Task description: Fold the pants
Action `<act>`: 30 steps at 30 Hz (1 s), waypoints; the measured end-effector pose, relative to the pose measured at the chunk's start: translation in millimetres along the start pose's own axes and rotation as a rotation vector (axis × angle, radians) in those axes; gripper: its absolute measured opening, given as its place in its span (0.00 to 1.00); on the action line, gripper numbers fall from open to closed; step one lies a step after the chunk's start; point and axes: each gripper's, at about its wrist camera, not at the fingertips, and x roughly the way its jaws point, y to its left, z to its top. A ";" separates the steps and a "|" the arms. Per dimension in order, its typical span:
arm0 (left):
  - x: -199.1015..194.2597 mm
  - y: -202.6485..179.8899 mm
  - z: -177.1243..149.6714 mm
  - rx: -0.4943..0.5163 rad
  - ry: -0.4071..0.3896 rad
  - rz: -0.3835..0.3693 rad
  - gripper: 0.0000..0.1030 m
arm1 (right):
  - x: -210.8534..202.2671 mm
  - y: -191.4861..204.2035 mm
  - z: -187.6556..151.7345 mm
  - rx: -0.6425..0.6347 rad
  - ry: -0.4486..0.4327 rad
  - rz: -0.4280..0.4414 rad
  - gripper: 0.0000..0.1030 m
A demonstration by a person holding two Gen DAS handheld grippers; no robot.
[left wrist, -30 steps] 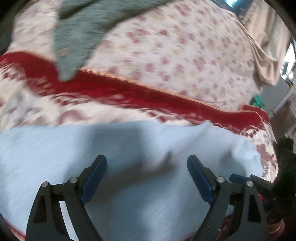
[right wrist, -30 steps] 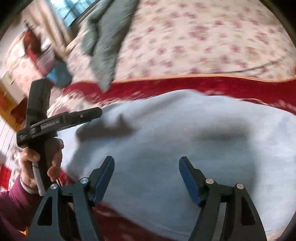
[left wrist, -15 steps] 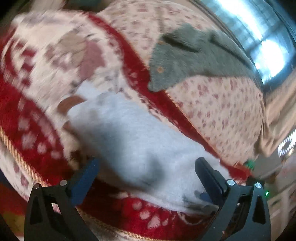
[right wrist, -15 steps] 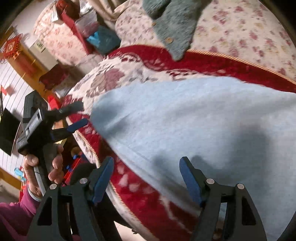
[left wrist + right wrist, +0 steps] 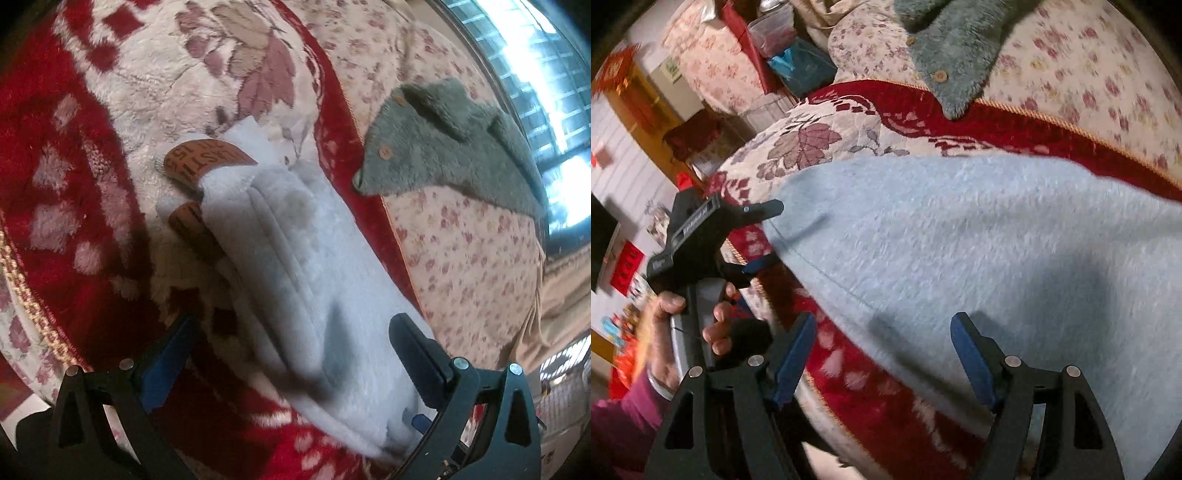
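Note:
The pale blue fleece pants (image 5: 295, 258) lie folded on a red and cream floral blanket (image 5: 74, 166), with a brown printed waistband (image 5: 199, 162) at the far end. They fill the right wrist view (image 5: 979, 251). My left gripper (image 5: 291, 354) is open, its jaws either side of the near end of the pants. It also shows in the right wrist view (image 5: 764, 236), open at the pants' left edge. My right gripper (image 5: 882, 354) is open and empty above the pants' near edge.
A grey fleece garment with buttons (image 5: 450, 140) lies on the floral bedsheet (image 5: 461, 240) beyond the pants; it also shows in the right wrist view (image 5: 956, 48). The bed edge drops off at left (image 5: 820, 406). Boxes, bags and furniture (image 5: 798, 66) stand beyond the bed.
Both grippers have pulled back toward the left end of the bed and turned. The left gripper now looks along the pants toward the waistband. Both stay open.

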 end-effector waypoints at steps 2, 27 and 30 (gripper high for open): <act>5.1 1.9 0.9 -0.018 -0.003 -0.005 1.00 | 3.2 2.6 11.6 -0.025 -0.022 -0.026 0.77; 22.1 -1.4 -6.3 0.039 -0.039 -0.001 1.00 | 194.4 12.2 188.9 -0.390 0.352 0.280 0.77; 22.5 -0.1 -6.0 0.040 -0.043 -0.011 1.00 | 217.0 23.9 187.3 -0.414 0.412 0.388 0.77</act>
